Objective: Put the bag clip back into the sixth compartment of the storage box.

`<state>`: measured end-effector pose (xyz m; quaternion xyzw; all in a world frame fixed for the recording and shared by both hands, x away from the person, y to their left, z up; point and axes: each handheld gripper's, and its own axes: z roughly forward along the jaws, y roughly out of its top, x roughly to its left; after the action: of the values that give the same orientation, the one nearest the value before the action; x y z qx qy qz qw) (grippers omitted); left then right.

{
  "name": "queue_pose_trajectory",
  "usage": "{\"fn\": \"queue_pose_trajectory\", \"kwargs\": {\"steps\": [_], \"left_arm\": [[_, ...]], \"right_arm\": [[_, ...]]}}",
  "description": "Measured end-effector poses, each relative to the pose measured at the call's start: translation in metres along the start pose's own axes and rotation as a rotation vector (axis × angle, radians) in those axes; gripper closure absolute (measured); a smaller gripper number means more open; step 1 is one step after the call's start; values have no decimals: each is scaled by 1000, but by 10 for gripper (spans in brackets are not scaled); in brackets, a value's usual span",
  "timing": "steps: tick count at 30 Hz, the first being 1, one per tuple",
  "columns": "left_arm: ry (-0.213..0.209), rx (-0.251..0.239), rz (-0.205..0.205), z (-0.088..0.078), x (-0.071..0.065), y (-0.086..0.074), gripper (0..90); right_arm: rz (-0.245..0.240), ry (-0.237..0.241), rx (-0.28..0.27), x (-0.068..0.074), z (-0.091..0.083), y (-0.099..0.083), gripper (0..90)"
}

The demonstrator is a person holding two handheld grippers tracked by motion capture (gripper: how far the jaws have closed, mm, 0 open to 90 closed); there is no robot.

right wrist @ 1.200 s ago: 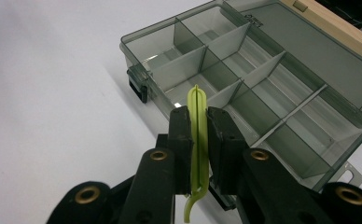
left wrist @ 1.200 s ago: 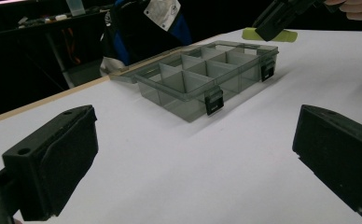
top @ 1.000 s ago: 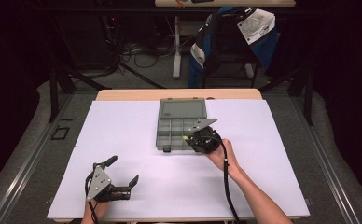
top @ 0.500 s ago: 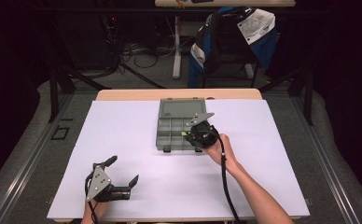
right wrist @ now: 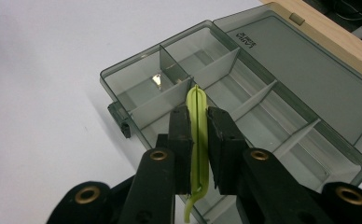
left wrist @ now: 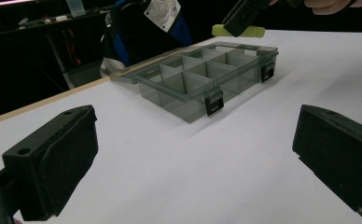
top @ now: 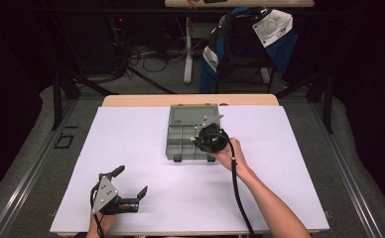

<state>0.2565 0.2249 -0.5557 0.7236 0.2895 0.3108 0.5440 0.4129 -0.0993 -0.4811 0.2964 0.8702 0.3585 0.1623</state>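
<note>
I see the compartment box (top: 193,133) lying open on the table (top: 289,163) toward its far edge, lid flat behind it. My right gripper (top: 206,139) hangs over the box's right compartments, clamping a thin clip (right wrist: 198,121). My left gripper (top: 123,191) sits well apart at the near left.

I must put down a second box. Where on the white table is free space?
The white table sheet is bare left of the grey plastic compartment box, and right of the forearm. It is crowded at the box, where the right gripper holds a thin green strip.
</note>
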Motion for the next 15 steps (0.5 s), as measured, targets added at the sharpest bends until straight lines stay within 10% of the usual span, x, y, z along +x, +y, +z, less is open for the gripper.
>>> {"fn": "queue_pose_trajectory", "kwargs": {"steps": [15], "left_arm": [[1, 0, 0, 0, 0, 0, 1]], "right_arm": [[17, -1, 51, -2, 16, 9, 807]]}}
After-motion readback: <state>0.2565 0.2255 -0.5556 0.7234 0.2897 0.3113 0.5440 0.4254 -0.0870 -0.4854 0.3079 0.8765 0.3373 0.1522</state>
